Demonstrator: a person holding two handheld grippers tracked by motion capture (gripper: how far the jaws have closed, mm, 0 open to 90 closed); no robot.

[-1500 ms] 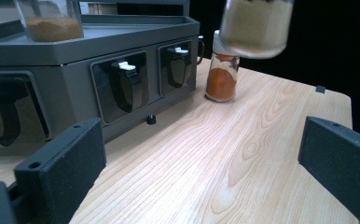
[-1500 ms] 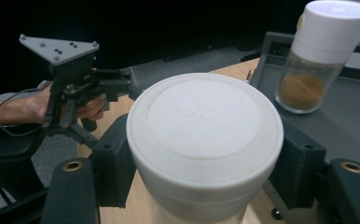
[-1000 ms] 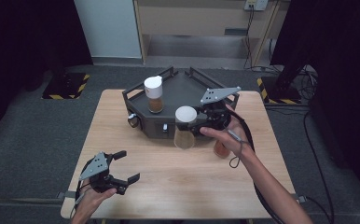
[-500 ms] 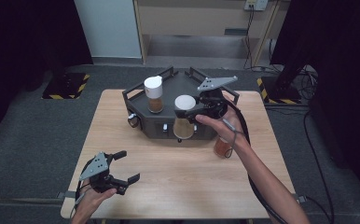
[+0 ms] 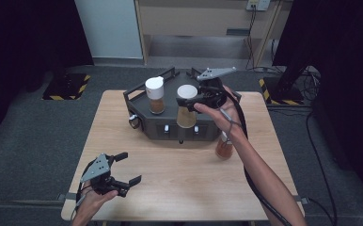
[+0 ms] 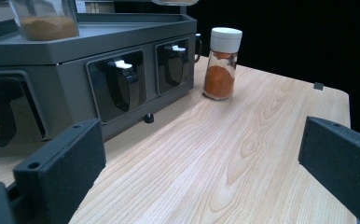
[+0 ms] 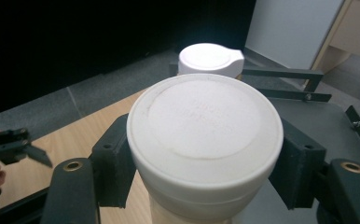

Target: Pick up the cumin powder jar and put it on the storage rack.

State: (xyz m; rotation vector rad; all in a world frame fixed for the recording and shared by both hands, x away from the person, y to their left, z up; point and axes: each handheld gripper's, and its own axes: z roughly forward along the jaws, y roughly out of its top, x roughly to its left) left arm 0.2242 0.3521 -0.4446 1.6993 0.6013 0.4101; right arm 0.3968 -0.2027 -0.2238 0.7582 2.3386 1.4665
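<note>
While clamped just under its white lid, jar (image 5: 186,109) of pale brown powder hangs in right gripper (image 5: 189,100), over near edge of dark grey rack (image 5: 142,112) at far middle of table (image 5: 179,188). In right gripper view, both black jaws pressed against sides of lid (image 7: 205,130), one on each side, lid seen from above. Right forearm stretched long from near right, across table, wrist bent leftward, hand (image 5: 215,107) wrapped round gripper body, grey plate on top tilted. Behind held jar, on rack top to far left, second white-capped jar (image 5: 154,94) standing upright. Just beside right forearm, on table near rack's right corner, small bottle (image 5: 224,147) of orange spice, upright, white cap clear in left gripper view (image 6: 223,63).

At near left corner, left gripper (image 5: 125,167) held low over bare wood, pointing right, jaws spread wide with nothing between them. Left hand (image 5: 92,197) curled round handle, wrist coming in from near edge.
</note>
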